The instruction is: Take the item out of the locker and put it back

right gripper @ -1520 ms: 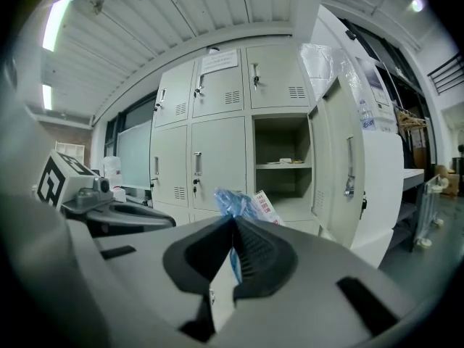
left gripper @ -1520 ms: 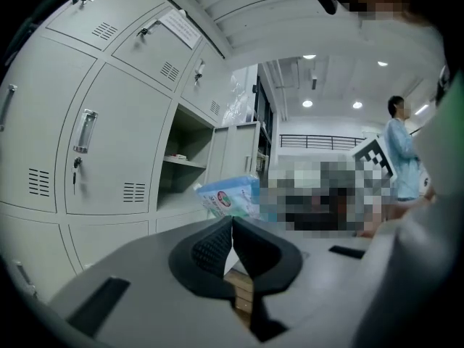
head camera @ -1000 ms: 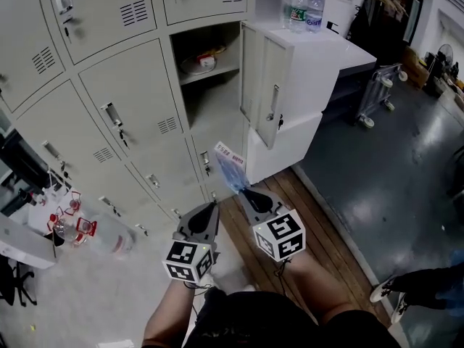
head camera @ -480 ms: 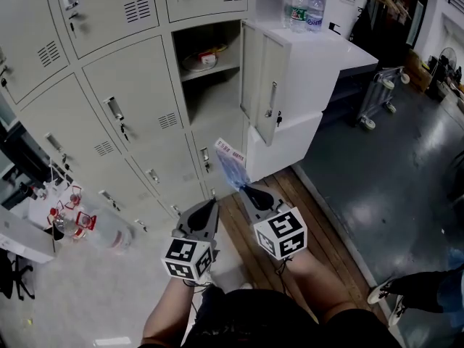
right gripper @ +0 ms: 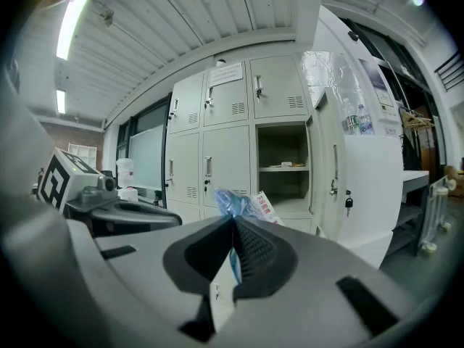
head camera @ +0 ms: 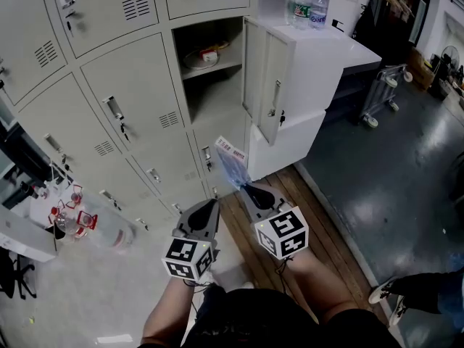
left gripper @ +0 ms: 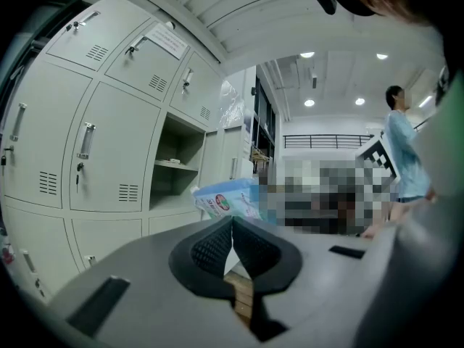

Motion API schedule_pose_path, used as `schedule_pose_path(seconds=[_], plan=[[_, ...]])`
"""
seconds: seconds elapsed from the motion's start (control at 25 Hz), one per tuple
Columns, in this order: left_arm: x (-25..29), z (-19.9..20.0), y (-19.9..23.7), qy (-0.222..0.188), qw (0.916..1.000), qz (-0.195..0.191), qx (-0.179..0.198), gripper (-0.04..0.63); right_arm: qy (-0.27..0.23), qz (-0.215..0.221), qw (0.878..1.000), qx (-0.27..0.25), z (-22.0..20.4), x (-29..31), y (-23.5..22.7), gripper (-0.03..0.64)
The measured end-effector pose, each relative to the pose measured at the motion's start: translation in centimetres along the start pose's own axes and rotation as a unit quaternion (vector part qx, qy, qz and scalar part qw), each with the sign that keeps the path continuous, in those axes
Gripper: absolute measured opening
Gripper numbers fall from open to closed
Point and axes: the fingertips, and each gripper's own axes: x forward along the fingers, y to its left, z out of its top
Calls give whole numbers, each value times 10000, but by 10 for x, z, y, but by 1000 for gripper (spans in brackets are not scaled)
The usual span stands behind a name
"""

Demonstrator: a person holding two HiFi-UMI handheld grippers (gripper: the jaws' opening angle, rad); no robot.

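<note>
- Hardly anything is changing over the last second: the blue packet [head camera: 230, 162] is staying pinched by its lower edge in the right gripper [head camera: 244, 188], whose jaws are nearly together, at frame centre.
- The left gripper [head camera: 211, 206] is riding just beside it, jaws closed on nothing.
- The open locker [head camera: 217, 96], at upper centre, is barely shifting in view. The packet is hanging outside it, so it is likely still waiting to go back in.

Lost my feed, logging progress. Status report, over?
Right claw shut on packet, outside the locker. Left claw shut, empty. Locker door open, nothing between packet and shelf.
</note>
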Motion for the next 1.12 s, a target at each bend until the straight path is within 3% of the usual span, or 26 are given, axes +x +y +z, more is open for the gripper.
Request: schedule_pose_path(seconds=[0.6, 1.12], plan=[[11, 5, 39, 62, 9999, -60, -55, 6, 64, -64, 10000, 27, 9, 41, -3, 8], [28, 16, 111, 124, 9994, -313, -38, 6, 86, -364, 9993, 56, 28, 115, -6, 8]])
